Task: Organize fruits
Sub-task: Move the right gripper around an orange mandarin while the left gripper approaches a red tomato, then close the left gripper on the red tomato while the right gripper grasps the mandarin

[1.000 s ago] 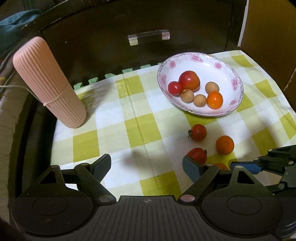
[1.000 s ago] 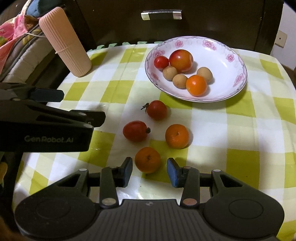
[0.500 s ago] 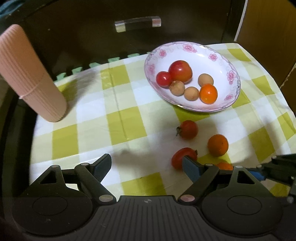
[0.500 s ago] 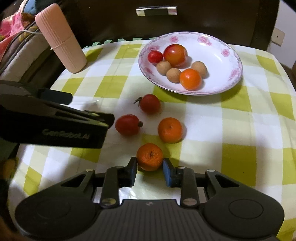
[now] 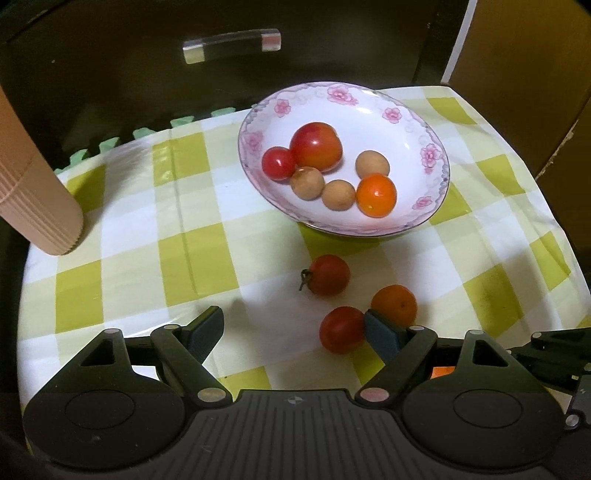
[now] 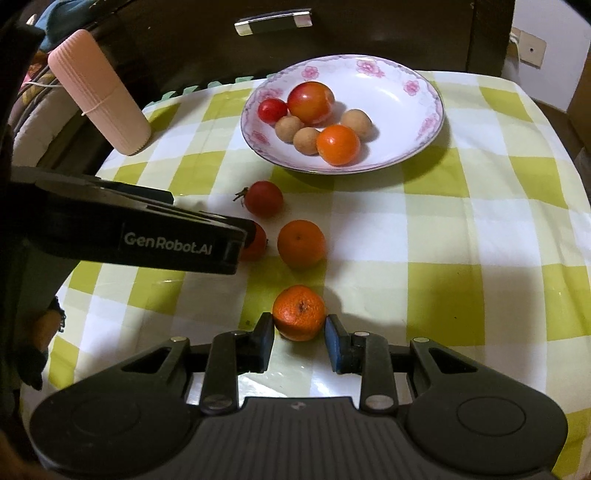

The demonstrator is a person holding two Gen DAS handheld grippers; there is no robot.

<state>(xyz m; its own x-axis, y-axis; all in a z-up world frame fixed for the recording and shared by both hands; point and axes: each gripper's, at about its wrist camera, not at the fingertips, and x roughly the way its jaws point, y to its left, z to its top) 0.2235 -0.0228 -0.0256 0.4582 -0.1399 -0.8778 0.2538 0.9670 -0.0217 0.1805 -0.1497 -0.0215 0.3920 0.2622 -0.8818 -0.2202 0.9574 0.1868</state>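
A white floral bowl (image 5: 424, 122) (image 6: 406, 99) holds several fruits at the back of the checked cloth. In front of it lie a stemmed tomato (image 5: 328, 275) (image 6: 264, 197), an orange (image 5: 394, 304) (image 6: 301, 243) and a second tomato (image 5: 341, 329) (image 6: 255, 242). My right gripper (image 6: 300, 332) is shut on a small orange (image 6: 299, 312) near the front edge. My left gripper (image 5: 293, 330) is open, its right finger beside the second tomato, which lies between the fingers. In the right wrist view the left gripper's body partly hides that tomato.
A ribbed pink cylinder (image 5: 33, 192) (image 6: 99, 92) stands at the back left of the cloth. A dark cabinet with a clear handle (image 5: 231, 44) (image 6: 273, 22) rises behind the table. A cardboard box (image 5: 524, 74) stands at the right.
My right gripper moved forward and closed on the small orange. My left gripper moved right and forward, so the second tomato now lies between its open fingers.
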